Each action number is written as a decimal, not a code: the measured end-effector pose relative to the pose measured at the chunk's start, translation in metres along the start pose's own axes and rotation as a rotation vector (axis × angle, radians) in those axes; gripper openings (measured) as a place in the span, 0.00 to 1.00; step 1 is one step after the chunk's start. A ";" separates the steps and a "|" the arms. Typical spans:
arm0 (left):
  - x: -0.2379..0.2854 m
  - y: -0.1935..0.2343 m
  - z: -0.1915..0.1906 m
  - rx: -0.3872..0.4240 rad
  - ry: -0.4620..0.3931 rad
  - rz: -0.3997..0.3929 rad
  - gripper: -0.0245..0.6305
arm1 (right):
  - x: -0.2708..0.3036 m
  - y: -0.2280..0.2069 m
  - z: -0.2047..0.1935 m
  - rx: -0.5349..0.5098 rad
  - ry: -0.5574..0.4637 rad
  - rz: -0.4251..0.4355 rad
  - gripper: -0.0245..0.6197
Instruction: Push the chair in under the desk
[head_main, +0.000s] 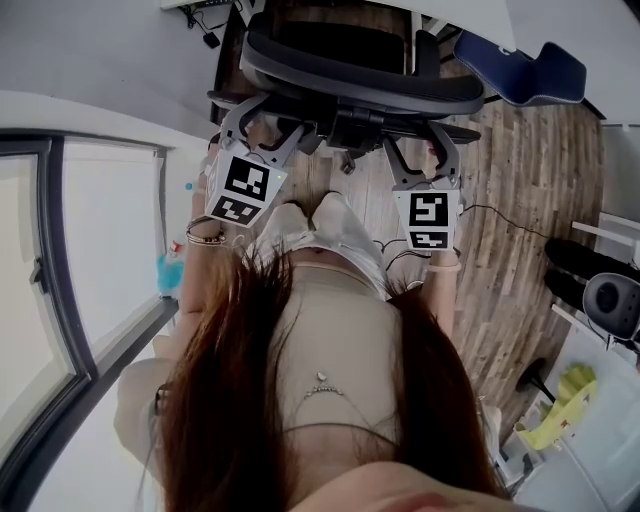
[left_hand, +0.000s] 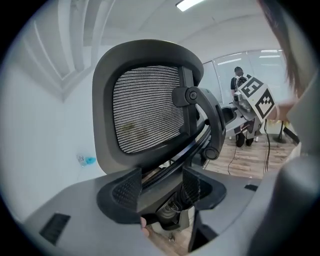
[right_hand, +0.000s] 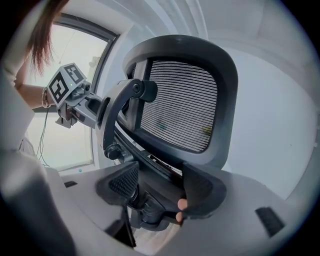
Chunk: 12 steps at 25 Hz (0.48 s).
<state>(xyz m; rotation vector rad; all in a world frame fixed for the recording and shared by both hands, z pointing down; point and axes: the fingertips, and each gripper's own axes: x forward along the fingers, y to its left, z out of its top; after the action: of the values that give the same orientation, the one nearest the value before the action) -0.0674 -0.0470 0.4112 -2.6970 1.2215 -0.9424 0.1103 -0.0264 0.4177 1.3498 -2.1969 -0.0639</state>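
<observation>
The chair (head_main: 360, 85) stands just ahead on the wood floor (head_main: 530, 170), mesh back toward the person; the left gripper (left_hand: 159, 187) and right gripper (right_hand: 159, 186) have their jaws wide, clamped across its lower back frame. A blue seat (head_main: 525, 70) sits close beyond on the right; a cable (head_main: 495, 210) trails over the boards; a glass wall (head_main: 100, 250) runs along the left.

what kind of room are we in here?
Probably an office or lab space: a mesh-back swivel chair, a wood-plank floor, and a dark-framed glass wall, with a ceiling light panel overhead.
</observation>
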 end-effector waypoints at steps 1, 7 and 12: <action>0.001 0.000 0.001 -0.001 -0.001 0.003 0.42 | 0.001 -0.002 0.000 -0.001 -0.001 0.002 0.47; 0.008 0.001 0.004 -0.012 0.001 0.013 0.42 | 0.007 -0.009 0.000 -0.003 -0.001 0.007 0.47; 0.020 0.004 0.014 -0.001 0.003 0.019 0.42 | 0.014 -0.024 0.001 -0.004 -0.005 0.010 0.47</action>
<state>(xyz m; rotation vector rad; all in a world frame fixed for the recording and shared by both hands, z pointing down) -0.0526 -0.0668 0.4088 -2.6807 1.2470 -0.9448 0.1243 -0.0497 0.4155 1.3371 -2.2064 -0.0680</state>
